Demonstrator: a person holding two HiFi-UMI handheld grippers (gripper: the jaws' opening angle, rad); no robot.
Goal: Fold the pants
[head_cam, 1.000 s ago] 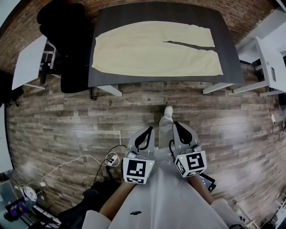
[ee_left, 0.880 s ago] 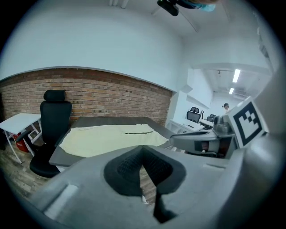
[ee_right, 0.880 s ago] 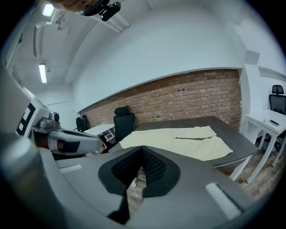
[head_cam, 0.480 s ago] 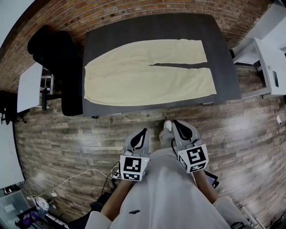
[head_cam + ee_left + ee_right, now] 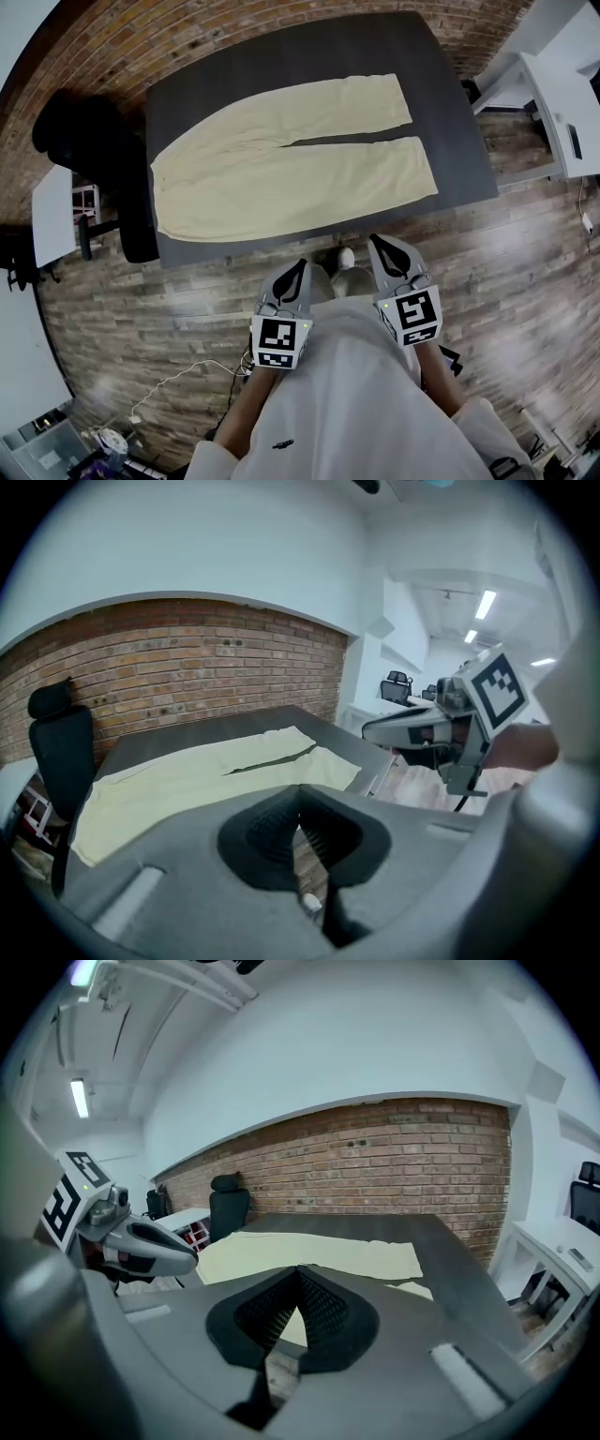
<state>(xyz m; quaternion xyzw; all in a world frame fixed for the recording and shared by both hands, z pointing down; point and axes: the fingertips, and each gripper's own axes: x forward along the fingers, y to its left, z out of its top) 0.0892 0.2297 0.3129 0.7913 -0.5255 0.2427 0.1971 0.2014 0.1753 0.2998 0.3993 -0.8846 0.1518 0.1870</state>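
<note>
Cream pants (image 5: 281, 159) lie flat and unfolded on a dark grey desk (image 5: 281, 56). In the head view the waist is at the left and the two legs run to the right, with a narrow dark gap between them. The far leg's hem is near the desk's right end, and the near leg sits close to the desk's front edge.

The left gripper (image 5: 301, 266) is closed and empty, its jaws meeting tip to tip in the left gripper view. The right gripper (image 5: 378, 242) is also closed, with nothing between its jaws. Both are held side by side in front of the person's white shirt (image 5: 347, 403), over the wood-plank floor (image 5: 525, 272). They stop short of the desk's front edge, well apart from the pants, and both point toward the desk.

One light shoe (image 5: 347, 256) shows between the two grippers. A black office chair (image 5: 94, 150) stands at the desk's left end. A brick wall (image 5: 141, 37) runs behind the desk, and a white side desk (image 5: 562, 84) stands to the right. A white cable (image 5: 178, 380) lies on the floor at lower left.
</note>
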